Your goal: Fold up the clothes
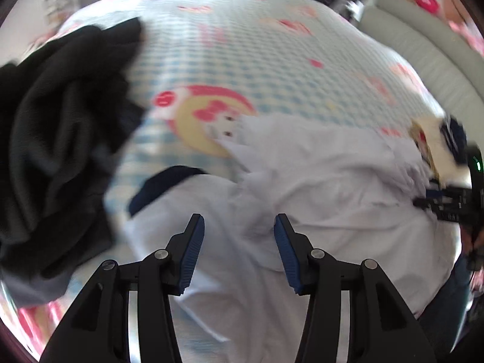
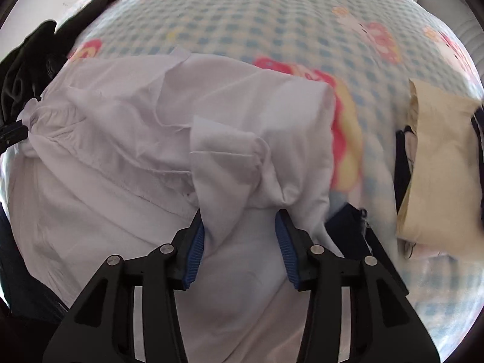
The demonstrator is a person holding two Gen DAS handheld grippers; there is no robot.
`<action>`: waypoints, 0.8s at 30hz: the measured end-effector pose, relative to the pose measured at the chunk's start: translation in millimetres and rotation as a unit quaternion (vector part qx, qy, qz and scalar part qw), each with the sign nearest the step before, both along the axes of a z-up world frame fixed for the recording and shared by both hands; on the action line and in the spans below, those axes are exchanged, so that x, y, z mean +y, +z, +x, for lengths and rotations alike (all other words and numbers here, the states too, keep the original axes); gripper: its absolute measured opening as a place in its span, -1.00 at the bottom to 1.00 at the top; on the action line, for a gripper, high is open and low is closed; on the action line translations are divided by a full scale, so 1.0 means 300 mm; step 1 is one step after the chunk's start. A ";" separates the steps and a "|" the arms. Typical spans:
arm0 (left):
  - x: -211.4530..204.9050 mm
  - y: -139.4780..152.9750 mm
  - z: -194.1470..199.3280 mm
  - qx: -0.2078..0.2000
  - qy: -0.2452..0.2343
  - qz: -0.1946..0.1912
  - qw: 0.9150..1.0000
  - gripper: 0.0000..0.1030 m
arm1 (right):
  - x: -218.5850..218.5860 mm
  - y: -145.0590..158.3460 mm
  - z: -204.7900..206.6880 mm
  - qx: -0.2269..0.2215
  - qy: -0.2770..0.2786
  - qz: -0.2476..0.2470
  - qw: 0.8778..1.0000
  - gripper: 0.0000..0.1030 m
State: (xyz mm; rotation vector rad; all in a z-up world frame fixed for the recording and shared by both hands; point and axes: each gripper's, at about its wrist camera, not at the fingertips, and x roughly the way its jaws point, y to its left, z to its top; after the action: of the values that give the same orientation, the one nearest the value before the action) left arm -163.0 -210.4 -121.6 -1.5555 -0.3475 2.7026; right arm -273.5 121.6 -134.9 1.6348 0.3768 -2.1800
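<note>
Both my tools, left tool (image 1: pixel 239 227) and right tool (image 2: pixel 240 222), stand apart over the white shirt (image 2: pixel 145 139) on the bed (image 2: pixel 272 24), nothing clamped. Risk: loose folded sleeve (image 2: pixel 230 157) flops open, or I pinch several layers.

This is a bedroom in a home: a bed (image 1: pixel 242 45) fills both views, spread with a blue-and-white checked sheet printed with pink cartoon figures. A white garment (image 2: pixel 151 139) lies crumpled on the bed, with a heap of dark clothes (image 1: pixel 54 139) at its left edge. Beyond the bed's far right side stands a pale cushioned sofa (image 1: pixel 423 48).
</note>
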 end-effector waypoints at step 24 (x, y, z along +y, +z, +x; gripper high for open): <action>-0.003 0.185 -0.608 -0.012 -0.111 -0.003 0.994 -0.70 | 0.077 0.300 -0.470 0.119 -0.087 -0.051 0.988 -0.98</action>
State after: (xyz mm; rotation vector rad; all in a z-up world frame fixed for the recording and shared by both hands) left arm -345.5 -211.2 -66.1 -1.5287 -0.1556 2.5192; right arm -414.4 144.7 -44.8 1.4029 0.1880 -2.4905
